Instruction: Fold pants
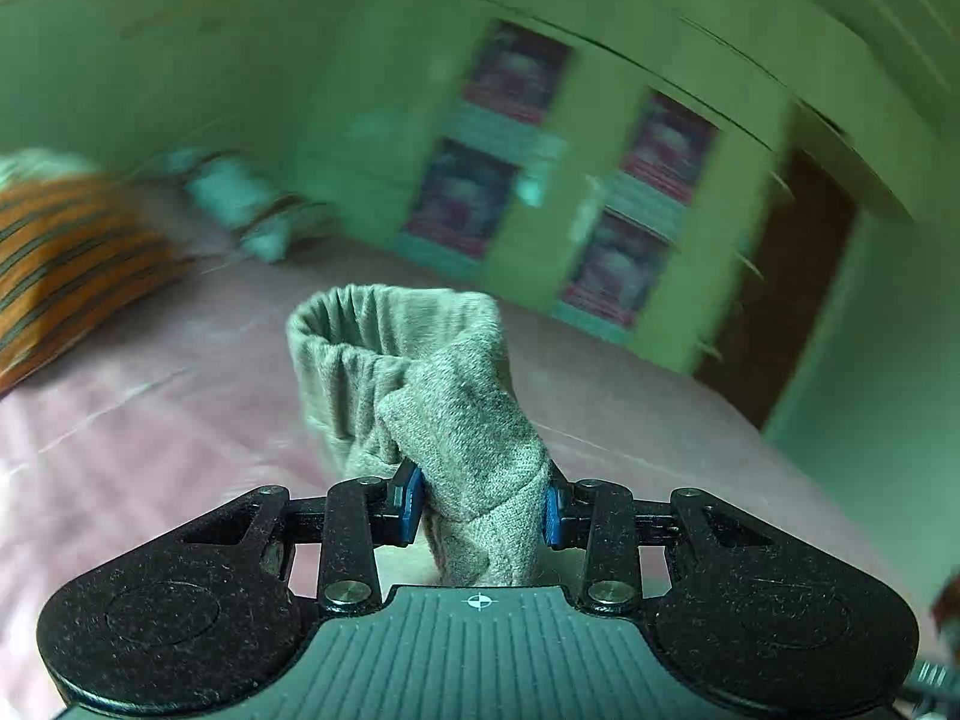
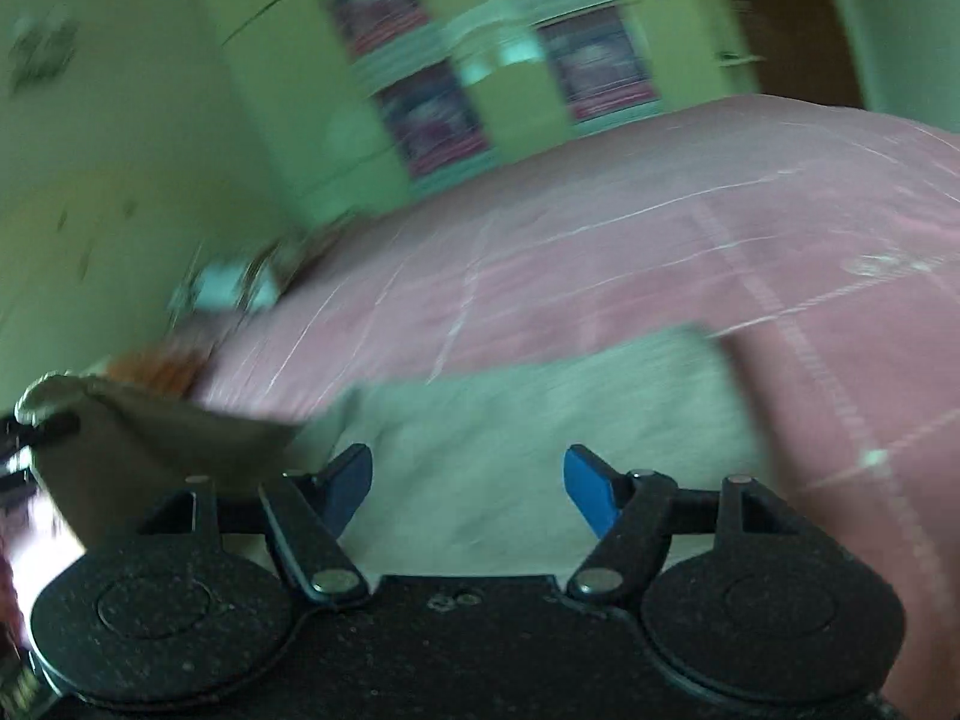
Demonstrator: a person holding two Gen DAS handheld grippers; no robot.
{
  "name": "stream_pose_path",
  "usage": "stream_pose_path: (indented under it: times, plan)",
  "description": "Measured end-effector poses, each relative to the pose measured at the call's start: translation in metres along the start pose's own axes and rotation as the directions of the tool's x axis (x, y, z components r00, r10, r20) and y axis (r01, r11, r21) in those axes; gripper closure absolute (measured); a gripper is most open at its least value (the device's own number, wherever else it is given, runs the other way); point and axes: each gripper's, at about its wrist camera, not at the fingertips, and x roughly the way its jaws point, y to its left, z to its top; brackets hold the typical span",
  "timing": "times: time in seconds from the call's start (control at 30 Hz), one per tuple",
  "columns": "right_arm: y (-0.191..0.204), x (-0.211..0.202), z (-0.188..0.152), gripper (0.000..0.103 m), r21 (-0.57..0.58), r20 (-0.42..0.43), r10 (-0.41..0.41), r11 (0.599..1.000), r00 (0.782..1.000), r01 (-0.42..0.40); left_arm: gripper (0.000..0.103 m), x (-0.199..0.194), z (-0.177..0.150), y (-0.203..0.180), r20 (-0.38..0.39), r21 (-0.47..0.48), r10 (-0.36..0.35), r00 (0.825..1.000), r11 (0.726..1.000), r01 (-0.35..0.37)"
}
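Observation:
Grey knit pants (image 1: 456,420) stand bunched up between the blue pads of my left gripper (image 1: 483,507), which is shut on them. Their gathered waistband curls above the jaws, lifted off the pink bed sheet (image 1: 150,420). In the right wrist view the pants (image 2: 540,420) lie spread and blurred on the sheet (image 2: 660,228), with one part rising to the left edge. My right gripper (image 2: 468,489) hangs just above the cloth, open, with its blue pads wide apart and nothing pinched between them.
An orange striped pillow (image 1: 72,264) lies at the bed's left end, with a pale bundle (image 1: 240,204) behind it. A green wall with shelf niches (image 1: 540,180) runs behind the bed. A brown doorway (image 1: 786,282) stands at the right.

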Motion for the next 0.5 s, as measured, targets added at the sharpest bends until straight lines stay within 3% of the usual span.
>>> stream_pose_path:
  times: [0.13,0.2,0.23,0.27,0.3,0.33,0.4,0.47,0.5]
  plan:
    - [-0.045,-0.03,0.019,0.039,0.095,0.067,-0.033,0.995,0.997,0.027,0.066,0.037,-0.013,-0.105,-0.064,0.094,-0.099,0.993,0.99,0.105]
    - [-0.068,-0.048,0.026,0.039,0.124,0.097,-0.063,0.991,0.993,0.051,0.065,0.055,-0.034,-0.161,-0.11,0.114,-0.183,0.977,0.974,0.195]
    - [-0.081,-0.055,0.027,0.039,0.139,0.106,-0.082,0.988,0.991,0.067,0.061,0.066,-0.048,-0.187,-0.15,0.125,-0.224,0.963,0.962,0.243]
    - [-0.094,-0.062,0.028,0.038,0.157,0.114,-0.099,0.984,0.988,0.081,0.043,0.077,-0.064,-0.21,-0.207,0.127,-0.277,0.938,0.943,0.306]
    - [-0.105,-0.068,0.029,0.036,0.175,0.12,-0.114,0.98,0.986,0.092,0.031,0.087,-0.079,-0.229,-0.282,0.11,-0.328,0.902,0.922,0.37]
    - [-0.117,-0.075,0.029,0.034,0.2,0.122,-0.132,0.974,0.984,0.106,0.031,0.088,-0.089,-0.24,-0.317,0.1,-0.336,0.887,0.918,0.384]
    - [-0.137,-0.08,0.031,0.034,0.246,0.112,-0.156,0.961,0.981,0.124,0.029,0.071,-0.097,-0.24,-0.272,0.096,-0.312,0.91,0.932,0.349]
    - [-0.147,-0.084,0.027,0.034,0.269,0.119,-0.155,0.956,0.981,0.118,0.028,0.054,-0.092,-0.216,-0.241,0.035,-0.323,0.915,0.939,0.341]
    - [-0.147,-0.083,0.025,0.034,0.273,0.114,-0.148,0.956,0.982,0.112,0.028,0.045,-0.088,-0.198,-0.221,0.03,-0.299,0.928,0.949,0.313]
